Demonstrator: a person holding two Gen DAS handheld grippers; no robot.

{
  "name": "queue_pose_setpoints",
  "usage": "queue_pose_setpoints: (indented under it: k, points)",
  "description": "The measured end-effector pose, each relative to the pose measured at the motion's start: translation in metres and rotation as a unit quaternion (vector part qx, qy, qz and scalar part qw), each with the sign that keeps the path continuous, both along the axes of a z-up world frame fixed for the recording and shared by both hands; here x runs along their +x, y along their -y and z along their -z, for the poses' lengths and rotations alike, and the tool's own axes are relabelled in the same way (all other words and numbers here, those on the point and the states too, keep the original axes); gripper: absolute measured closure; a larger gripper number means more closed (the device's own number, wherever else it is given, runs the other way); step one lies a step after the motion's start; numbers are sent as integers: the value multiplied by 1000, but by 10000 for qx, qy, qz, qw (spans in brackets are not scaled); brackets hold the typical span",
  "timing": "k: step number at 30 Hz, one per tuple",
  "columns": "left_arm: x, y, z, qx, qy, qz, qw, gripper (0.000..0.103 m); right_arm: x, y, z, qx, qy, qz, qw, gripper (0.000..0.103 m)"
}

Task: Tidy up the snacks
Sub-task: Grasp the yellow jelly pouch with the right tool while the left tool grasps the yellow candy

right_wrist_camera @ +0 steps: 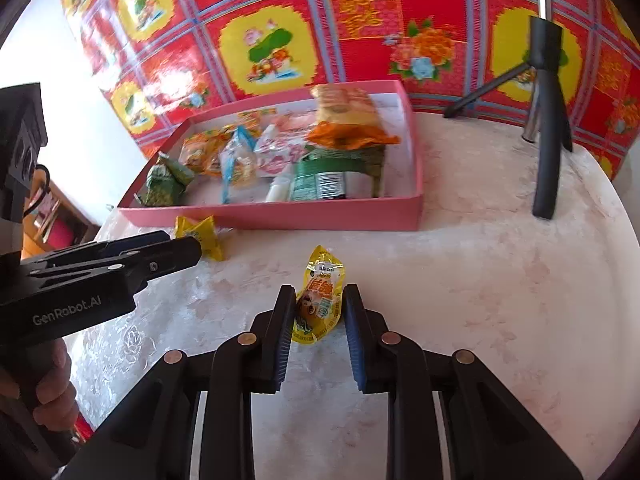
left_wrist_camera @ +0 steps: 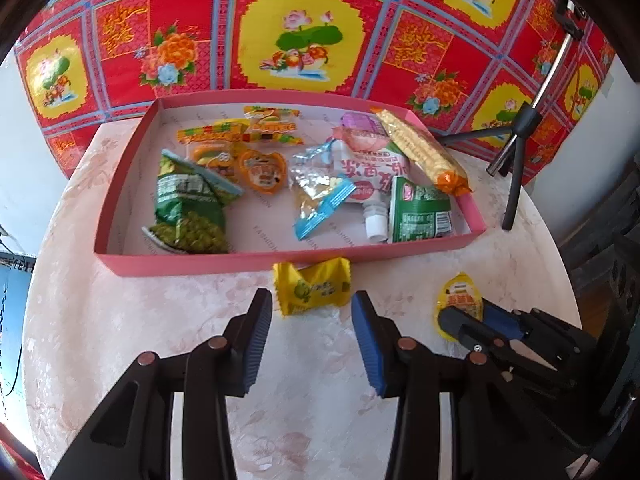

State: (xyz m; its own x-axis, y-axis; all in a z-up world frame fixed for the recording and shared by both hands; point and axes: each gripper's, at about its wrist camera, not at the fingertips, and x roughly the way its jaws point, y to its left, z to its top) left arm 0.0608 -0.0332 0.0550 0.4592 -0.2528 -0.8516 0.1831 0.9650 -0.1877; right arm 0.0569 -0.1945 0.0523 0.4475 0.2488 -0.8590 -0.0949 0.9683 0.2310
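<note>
Snacks mostly lie in the pink tray (left_wrist_camera: 280, 262) already; two yellow ones are left on the worktop (right_wrist_camera: 500, 280) in front of it. The step in hand is picking these up, one per gripper.

The right gripper (right_wrist_camera: 318, 312) has its jaws pinching the sachet (right_wrist_camera: 320, 300), which lies flat between them with its top end poking out toward the tray. Next it probably needs a lift and a carry over the near wall into a free spot (the tray's right half is crowded, the near left looks barer).

The left gripper (left_wrist_camera: 311, 312) has its jaws spread, not touching the candy (left_wrist_camera: 314, 286), which lies just ahead of the tips and close against the tray wall. It likely has to ease forward before closing.
</note>
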Motion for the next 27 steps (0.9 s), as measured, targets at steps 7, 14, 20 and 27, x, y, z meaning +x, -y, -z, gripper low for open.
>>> queue_pose_setpoints:
  k: [7,14,20,27]
  points:
    - [7,9,8,32,-96,-52,9999,59,-2,8,1,85,-24,69,9999,78]
    - [7,20,12,274,31,-22,9996,58,-3,9,2,143,45,37,9999,78]
    - [4,27,13,536,159,-27,9984,60,-5,11,3,231,87,5,9997,77]
    - [3,30,12,565,90,-40,9984,71,-2,13,3,287,63,-199,9994,77]
